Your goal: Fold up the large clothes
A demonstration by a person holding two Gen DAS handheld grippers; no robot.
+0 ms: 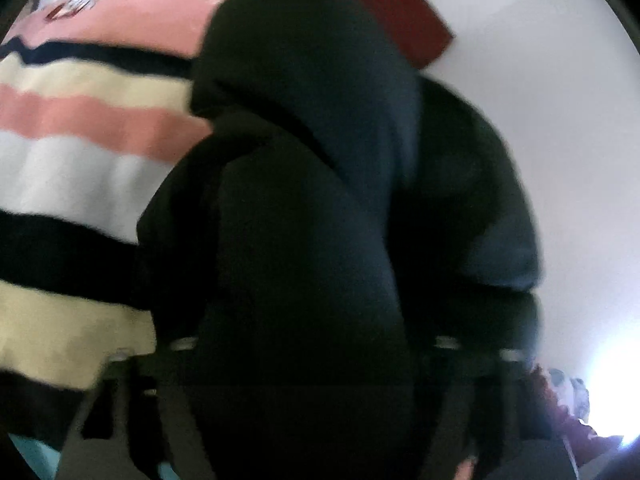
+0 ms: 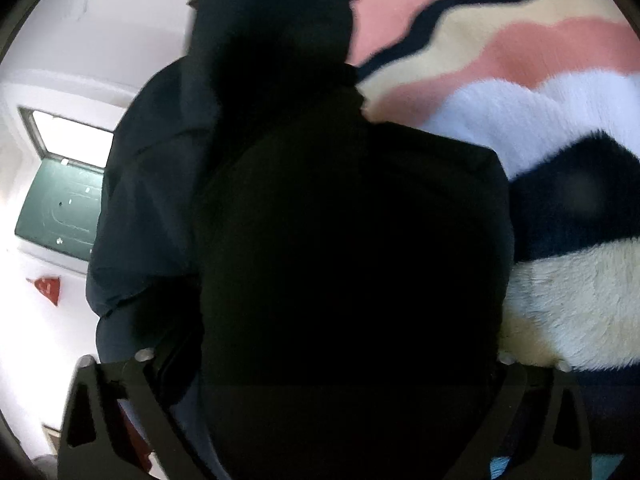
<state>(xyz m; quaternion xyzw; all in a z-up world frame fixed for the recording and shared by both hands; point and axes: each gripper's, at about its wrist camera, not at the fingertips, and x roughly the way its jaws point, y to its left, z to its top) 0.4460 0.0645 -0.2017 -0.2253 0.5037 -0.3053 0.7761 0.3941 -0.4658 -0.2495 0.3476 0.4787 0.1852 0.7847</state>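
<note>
Striped fleece blanket [image 1: 76,128] in pink, cream, white and navy underneath, white wall [image 1: 540,80] behind. Left wrist view: dark garment [image 1: 304,200] bunched over blanket, filling the space between left gripper [image 1: 312,344] fingers; grip on it cannot be told through blur. Only this view shows dark red panel [image 1: 396,12]. Right wrist view: same garment [image 2: 340,240] swamps right gripper [image 2: 320,356]; fingers set wide, grip unclear. Window [image 2: 64,184], red triangle [image 2: 47,289] here only.

A large dark garment [image 1: 304,208] — navy to near-black, thick and soft — hangs bunched in heavy folds, rising in a narrow peak at the top. Its bulk [image 2: 344,248] fills both views, blurred — details unclear.
</note>
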